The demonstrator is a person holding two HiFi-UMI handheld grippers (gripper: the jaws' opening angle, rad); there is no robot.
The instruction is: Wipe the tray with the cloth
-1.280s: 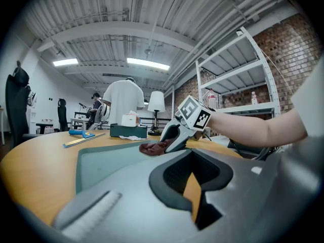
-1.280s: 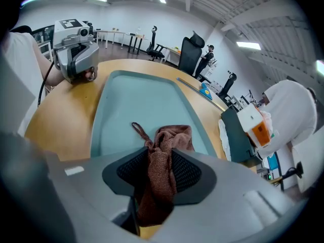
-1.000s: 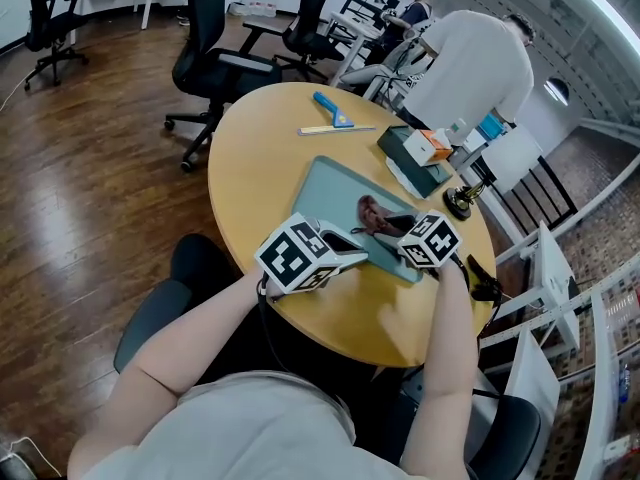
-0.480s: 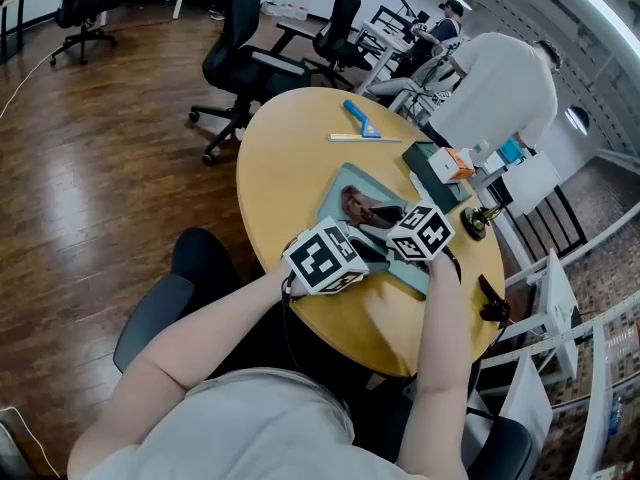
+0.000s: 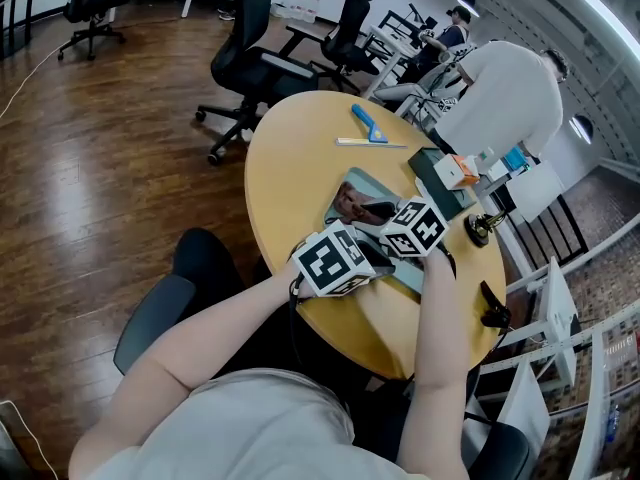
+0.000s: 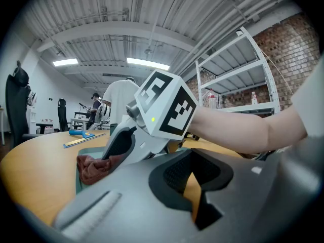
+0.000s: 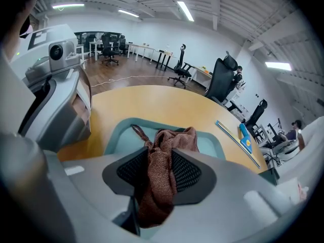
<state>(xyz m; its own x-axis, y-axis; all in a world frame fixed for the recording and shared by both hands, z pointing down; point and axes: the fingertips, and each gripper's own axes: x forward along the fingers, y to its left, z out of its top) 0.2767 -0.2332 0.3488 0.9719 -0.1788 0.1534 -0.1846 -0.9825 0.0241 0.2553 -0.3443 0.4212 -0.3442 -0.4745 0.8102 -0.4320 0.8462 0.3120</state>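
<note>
Cloth [image 7: 172, 138] hangs bunched in the right gripper [image 7: 159, 172], whose jaws are clamped on a narrow fold of it; the free end lies on the tray [image 7: 117, 137]. That tray sits on the round desk [image 5: 290, 168], its near end close to the desk's edge by the person.

The left gripper [image 6: 195, 199] is low by that near end, jaws all but together on nothing. I cannot tell whether it pins the tray. If it does not, a firm stroke may skate the tray over the smooth wood, toward the edge or into the dark box [image 5: 430, 178] just beside its far right corner.

A wad this tight also wipes only a thin stripe and may snag on the raised rim. Leftward the desk lies bare, and the ruler [image 5: 370, 143] is well apart.
</note>
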